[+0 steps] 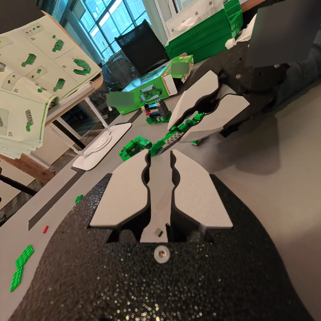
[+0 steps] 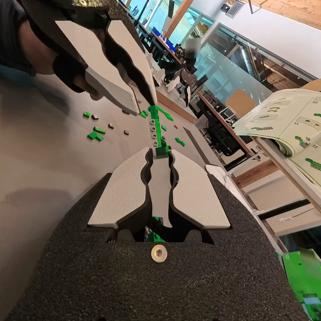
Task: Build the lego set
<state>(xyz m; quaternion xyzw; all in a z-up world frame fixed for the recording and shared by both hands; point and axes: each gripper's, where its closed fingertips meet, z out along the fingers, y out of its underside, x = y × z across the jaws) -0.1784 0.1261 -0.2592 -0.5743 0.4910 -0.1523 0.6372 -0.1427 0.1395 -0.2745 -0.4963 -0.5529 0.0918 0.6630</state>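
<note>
A long thin green assembly (image 1: 173, 137) with a grey studded strip (image 2: 153, 132) is held in the air above the grey table (image 1: 225, 182). My right gripper (image 2: 160, 151) is shut on its dark green end and also shows in the left wrist view (image 1: 174, 134). My left gripper (image 1: 160, 152) is open, with its tips at the assembly's other end. In the right wrist view the left gripper (image 2: 145, 108) comes down from the upper left, one tip touching that end.
A green block model (image 1: 135, 147), a small build with a minifigure (image 1: 156, 112) and a green box (image 1: 147, 90) stand behind. An open instruction booklet (image 1: 34, 78) rests on a stand. Loose green plates (image 2: 95, 135), grey tiles (image 2: 111, 126) and a red piece (image 2: 176, 126) lie scattered. The left gripper's tips are roughly 5 cm from the right gripper's.
</note>
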